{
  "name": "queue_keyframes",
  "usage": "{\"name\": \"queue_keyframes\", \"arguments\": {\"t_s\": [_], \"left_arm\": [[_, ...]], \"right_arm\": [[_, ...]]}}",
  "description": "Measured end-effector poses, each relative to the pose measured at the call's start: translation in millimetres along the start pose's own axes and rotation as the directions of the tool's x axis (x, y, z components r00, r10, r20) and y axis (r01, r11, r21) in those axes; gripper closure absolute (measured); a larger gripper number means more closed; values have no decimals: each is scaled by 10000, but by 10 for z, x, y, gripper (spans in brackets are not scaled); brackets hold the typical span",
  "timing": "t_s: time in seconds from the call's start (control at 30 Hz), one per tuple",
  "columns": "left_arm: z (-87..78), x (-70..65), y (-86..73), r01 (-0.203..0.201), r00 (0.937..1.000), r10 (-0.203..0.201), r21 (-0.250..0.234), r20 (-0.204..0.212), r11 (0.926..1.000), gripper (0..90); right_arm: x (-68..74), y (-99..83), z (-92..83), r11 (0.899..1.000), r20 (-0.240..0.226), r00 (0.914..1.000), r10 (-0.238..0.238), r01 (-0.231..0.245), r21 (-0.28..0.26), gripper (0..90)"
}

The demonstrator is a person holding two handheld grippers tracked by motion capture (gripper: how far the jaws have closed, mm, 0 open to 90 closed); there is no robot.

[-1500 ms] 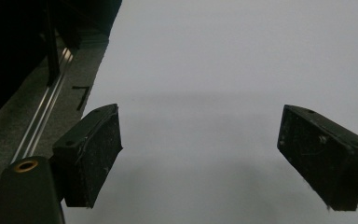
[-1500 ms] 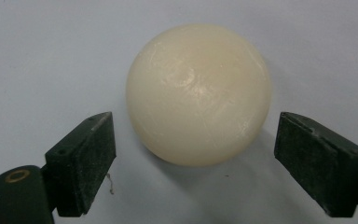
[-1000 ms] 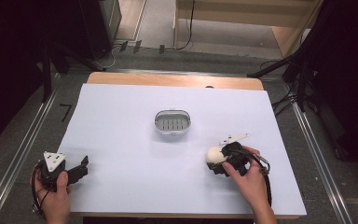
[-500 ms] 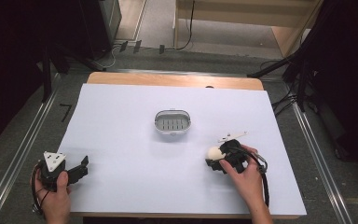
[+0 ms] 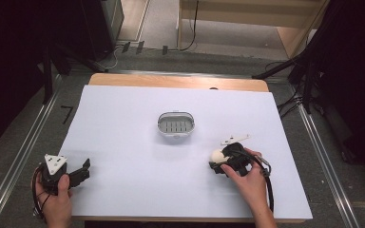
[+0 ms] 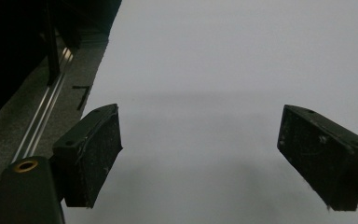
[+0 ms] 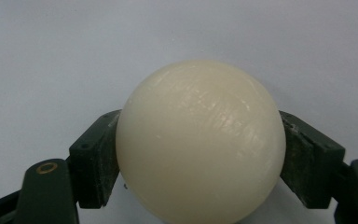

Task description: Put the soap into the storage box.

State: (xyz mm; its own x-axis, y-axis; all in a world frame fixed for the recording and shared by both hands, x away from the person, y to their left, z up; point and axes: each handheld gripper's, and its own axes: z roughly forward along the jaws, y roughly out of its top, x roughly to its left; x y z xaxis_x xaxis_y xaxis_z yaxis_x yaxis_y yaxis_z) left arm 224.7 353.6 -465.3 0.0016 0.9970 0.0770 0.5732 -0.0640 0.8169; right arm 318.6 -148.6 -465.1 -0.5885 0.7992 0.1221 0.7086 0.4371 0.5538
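- The white-covered rectangular table (image 5: 123, 123) looks the same as a second ago, with the small grey slotted oval tray (image 5: 176, 124) at its middle, well apart from both hands.
- The left hand-held gripper (image 5: 78, 173) sits at the near left corner as before; its own view shows its jaws spread wide over bare table, released.
- The right hand-held gripper (image 5: 217, 161) at the near right has just been closing its jaws, and they are now clenched on the smooth cream-white ball (image 7: 200, 140).
- We judge the grasp is made, and the lift comes next, perhaps towards the tray.
- The high view shows the ball (image 5: 216, 155) as a pale spot; the right gripper view shows both pads (image 7: 95, 158) pressing its sides.
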Motion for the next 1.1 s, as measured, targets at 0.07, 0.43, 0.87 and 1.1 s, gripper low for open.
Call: {"name": "queue_keyframes", "arguments": {"t_s": [0.07,0.43,0.87,1.1], "left_arm": [[-1,-1,0,-16,10000,16,4,-10,10000,144],[0,-4,0,-40,10000,40,17,-40,10000,144],[0,-3,1,-34,10000,34,14,-35,10000,144],[0,-3,0,-24,10000,24,10,-29,10000,144]], "right_arm": [[6,2,1,10000,70,10000,24,-24,31,235],[44,1,11,9999,303,9995,132,-131,-26,242],[47,-9,17,9992,335,9987,380,-374,-168,239],[52,-28,19,9983,369,9982,475,-462,-350,236]]}}
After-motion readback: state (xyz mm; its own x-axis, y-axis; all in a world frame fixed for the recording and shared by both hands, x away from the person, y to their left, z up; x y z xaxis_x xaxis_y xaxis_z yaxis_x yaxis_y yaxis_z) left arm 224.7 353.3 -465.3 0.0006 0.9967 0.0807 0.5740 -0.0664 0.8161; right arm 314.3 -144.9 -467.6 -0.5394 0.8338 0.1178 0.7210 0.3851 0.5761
